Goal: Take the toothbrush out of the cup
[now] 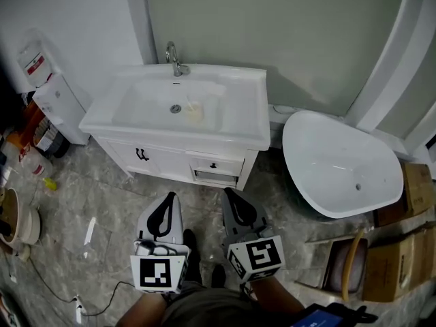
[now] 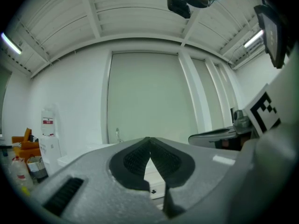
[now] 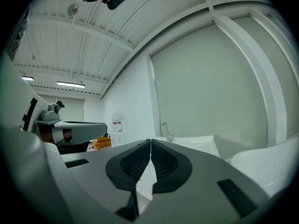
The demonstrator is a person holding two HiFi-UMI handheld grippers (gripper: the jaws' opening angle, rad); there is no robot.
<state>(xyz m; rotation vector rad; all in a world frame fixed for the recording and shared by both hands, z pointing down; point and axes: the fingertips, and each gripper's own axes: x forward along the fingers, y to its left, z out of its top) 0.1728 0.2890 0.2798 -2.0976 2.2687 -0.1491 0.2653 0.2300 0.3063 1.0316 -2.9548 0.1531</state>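
Observation:
A pale cup (image 1: 194,111) with a thin toothbrush (image 1: 189,103) standing in it sits in the basin of the white sink (image 1: 240,125), just right of the drain. Both grippers hang low in the head view, well short of the sink cabinet. My left gripper (image 1: 169,197) has its jaws together with nothing between them, and my right gripper (image 1: 226,192) is likewise shut and empty. In the left gripper view the left gripper's tips (image 2: 149,139) meet; in the right gripper view the right gripper's tips (image 3: 150,141) meet. The cup does not show in either gripper view.
A chrome tap (image 1: 174,58) stands at the back of the sink. A white bathtub-like basin (image 1: 340,165) lies on the floor to the right, with cardboard boxes (image 1: 402,251) beyond. A water dispenser (image 1: 58,97) and clutter stand at the left on the marble floor (image 1: 102,203).

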